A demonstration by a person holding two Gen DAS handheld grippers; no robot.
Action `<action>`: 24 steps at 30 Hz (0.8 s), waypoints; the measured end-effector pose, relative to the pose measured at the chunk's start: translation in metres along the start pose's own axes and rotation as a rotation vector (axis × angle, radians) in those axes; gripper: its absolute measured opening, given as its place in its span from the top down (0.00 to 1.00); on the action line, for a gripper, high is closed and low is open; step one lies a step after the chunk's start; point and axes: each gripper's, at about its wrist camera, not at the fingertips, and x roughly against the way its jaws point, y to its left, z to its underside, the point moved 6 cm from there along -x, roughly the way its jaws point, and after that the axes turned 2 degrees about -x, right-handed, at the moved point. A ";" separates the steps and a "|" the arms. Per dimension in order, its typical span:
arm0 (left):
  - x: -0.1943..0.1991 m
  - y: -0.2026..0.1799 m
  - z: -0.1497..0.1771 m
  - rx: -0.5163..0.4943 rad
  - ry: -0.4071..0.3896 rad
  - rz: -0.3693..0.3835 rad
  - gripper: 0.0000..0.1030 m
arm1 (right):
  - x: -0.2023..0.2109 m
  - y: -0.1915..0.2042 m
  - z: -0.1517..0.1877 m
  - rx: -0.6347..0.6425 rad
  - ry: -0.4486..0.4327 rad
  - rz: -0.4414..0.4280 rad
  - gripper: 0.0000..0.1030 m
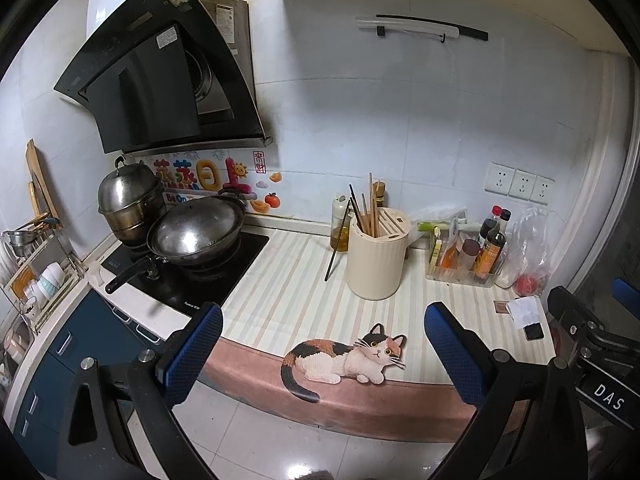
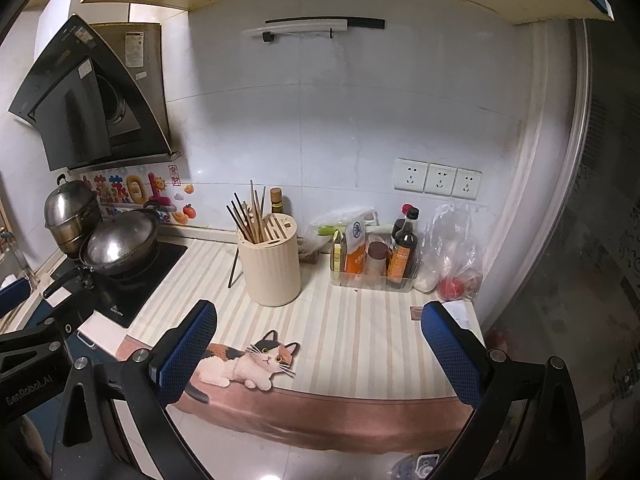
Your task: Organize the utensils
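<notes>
Nearest the lens, both pairs of blue fingers stand wide apart and empty: left gripper point(image 1: 324, 354), right gripper point(image 2: 318, 350). Ahead, past the cat mat point(image 1: 348, 356), the cream holder point(image 1: 376, 254) carries upright chopsticks point(image 1: 366, 212). One dark chopstick point(image 1: 338, 238) seems to lean outside against its left side, long axis steeply tilted, likely nearer the left gripper.

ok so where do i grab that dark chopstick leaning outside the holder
Grip the dark chopstick at its bare mid-shaft, coming from the stove side with the left gripper. It leans tip-down against the cream holder, so that side is free; the holder blocks the other.
</notes>
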 end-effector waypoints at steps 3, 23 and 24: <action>0.000 0.000 0.000 0.000 0.000 0.000 0.00 | 0.000 0.000 0.000 0.000 -0.002 0.000 0.00; -0.008 0.002 -0.004 0.000 0.006 -0.003 0.00 | -0.003 0.002 -0.002 0.006 0.003 0.001 0.00; -0.009 0.002 -0.004 0.000 0.007 0.001 0.00 | -0.005 0.003 -0.002 0.006 0.004 -0.001 0.00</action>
